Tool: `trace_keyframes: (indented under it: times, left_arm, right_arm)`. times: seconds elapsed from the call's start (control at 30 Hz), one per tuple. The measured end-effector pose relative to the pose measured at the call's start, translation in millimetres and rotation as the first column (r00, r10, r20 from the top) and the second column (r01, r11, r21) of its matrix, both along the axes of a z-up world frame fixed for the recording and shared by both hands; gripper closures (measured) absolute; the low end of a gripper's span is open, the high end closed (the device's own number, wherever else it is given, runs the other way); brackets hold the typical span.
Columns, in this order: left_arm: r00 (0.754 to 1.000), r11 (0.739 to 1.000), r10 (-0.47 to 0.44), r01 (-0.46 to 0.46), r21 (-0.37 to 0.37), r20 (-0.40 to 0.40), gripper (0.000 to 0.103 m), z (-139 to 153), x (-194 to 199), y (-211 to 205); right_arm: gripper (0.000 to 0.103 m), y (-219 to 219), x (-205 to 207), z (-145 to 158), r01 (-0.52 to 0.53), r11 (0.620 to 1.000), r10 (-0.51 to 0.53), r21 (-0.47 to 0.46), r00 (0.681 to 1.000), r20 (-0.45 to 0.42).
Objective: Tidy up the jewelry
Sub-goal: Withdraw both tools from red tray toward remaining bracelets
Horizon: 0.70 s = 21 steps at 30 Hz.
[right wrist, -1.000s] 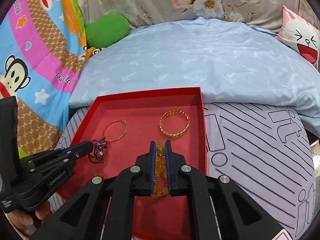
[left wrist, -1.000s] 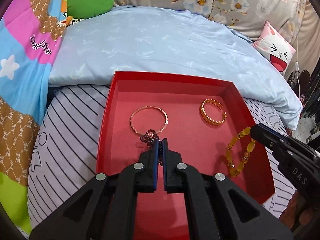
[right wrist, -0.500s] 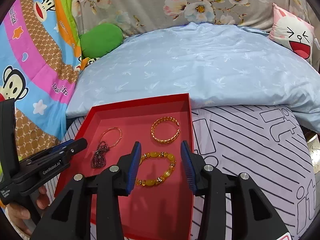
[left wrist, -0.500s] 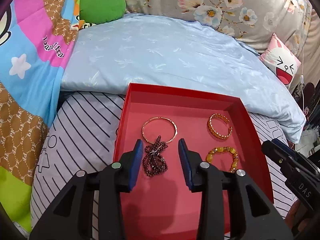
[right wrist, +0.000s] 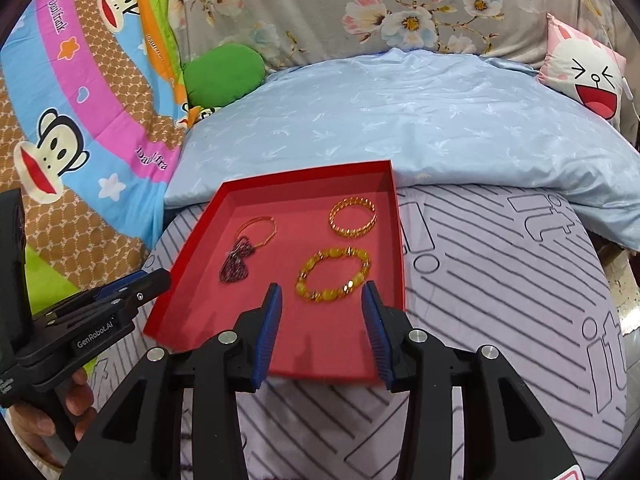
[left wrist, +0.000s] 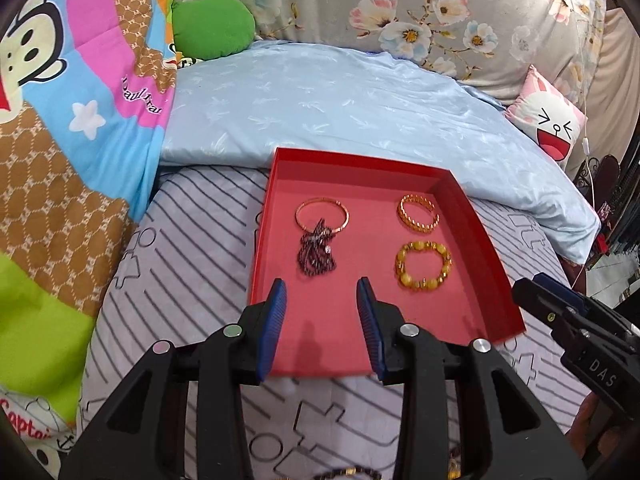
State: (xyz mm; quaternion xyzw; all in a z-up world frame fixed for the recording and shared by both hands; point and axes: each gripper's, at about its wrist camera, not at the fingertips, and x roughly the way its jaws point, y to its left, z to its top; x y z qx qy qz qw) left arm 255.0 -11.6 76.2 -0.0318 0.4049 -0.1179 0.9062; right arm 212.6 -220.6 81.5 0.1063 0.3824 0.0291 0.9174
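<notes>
A home bedroom, judging by the bedding: striped lavender sheet (right wrist: pixel 500 280) beneath the fingers, pale blue quilt (right wrist: pixel 400 112) ahead of the fingertips, cartoon-monkey blanket (right wrist: pixel 80 120) off to their left, floral cover (right wrist: pixel 380 8) beyond, pink bunny pillow (right wrist: pixel 588 76) far right.

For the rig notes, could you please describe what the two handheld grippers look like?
Both are matte black plastic. The left gripper and right gripper each have two angular fingers lined with ribbed blue pads, with round silver screws on the arms. White lettering reads "GenRobot.AI" on the left body and "DAS" on the right. No cables or sleeves show.
</notes>
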Motion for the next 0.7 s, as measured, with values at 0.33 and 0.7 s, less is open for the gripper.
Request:
trace_keyframes:
  times: [0.33, 0.7]
  left_arm:
    - [0.999, 1.0, 0.016, -0.017, -0.022, -0.045, 0.068, -10.5, -56.4, 17.8]
    - [0.993, 0.999, 0.039, -0.041, -0.016, -0.108, 0.068, -34.9, -105.7, 31.2]
  right_arm:
    - [0.062, 6.7, -58.2, -2.0, 0.0, 1.0, 0.0, -0.001, 1.0, -0.016]
    - [0.062, 9.3, -112.5, -26.7, 0.007, 1.0, -0.007, -0.006, 0.997, -0.083]
